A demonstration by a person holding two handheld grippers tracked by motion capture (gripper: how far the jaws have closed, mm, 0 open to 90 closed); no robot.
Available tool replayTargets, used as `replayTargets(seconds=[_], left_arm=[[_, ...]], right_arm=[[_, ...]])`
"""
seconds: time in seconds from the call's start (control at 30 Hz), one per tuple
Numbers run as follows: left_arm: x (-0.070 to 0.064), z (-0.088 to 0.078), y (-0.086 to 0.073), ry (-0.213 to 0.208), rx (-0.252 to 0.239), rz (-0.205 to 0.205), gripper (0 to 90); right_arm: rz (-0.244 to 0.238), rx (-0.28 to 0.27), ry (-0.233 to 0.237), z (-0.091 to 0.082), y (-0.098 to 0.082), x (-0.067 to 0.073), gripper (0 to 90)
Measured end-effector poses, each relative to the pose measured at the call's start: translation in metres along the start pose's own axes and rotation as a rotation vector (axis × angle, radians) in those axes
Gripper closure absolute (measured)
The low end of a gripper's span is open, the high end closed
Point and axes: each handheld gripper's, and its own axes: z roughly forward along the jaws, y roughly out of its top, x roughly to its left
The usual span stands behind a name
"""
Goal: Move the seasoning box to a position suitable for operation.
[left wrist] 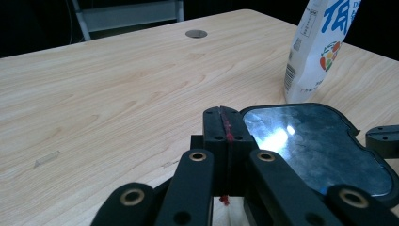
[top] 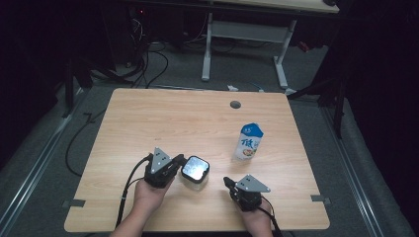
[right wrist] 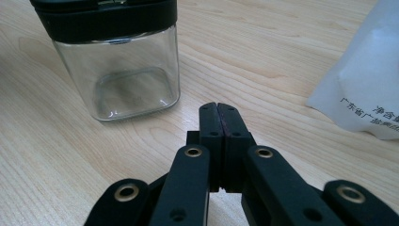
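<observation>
A clear square glass jar (top: pixel 194 173) with a black-rimmed shiny lid stands near the front of the wooden table (top: pixel 163 123). Its lid (left wrist: pixel 320 146) lies just right of my left gripper (left wrist: pixel 225 117), whose jaws are pressed together with nothing between them. In the high view that left gripper (top: pixel 177 160) sits beside the jar's left edge. My right gripper (top: pixel 228 182) rests on the table to the jar's right, also shut and empty (right wrist: pixel 219 113); the jar (right wrist: pixel 117 61) stands ahead of it to the left. A blue and white milk carton (top: pixel 248 141) stands upright farther right.
A round cable hole (top: pixel 235 104) sits near the table's far edge. Beyond the table are a white desk frame (top: pixel 244 34) and cables on the floor (top: pixel 148 64). The carton (right wrist: pixel 367 80) stands close at the right of the right gripper view.
</observation>
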Motion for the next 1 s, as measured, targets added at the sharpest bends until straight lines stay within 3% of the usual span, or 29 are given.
replayTargets(seconds=[1.0], left_arm=[[0.0, -0.0004, -0.0012, 0.001, -0.007, -0.002, 90.0]], right_arm=[[-0.005, 0.008, 0.003, 0.0015, -0.0005, 0.0016, 89.3]])
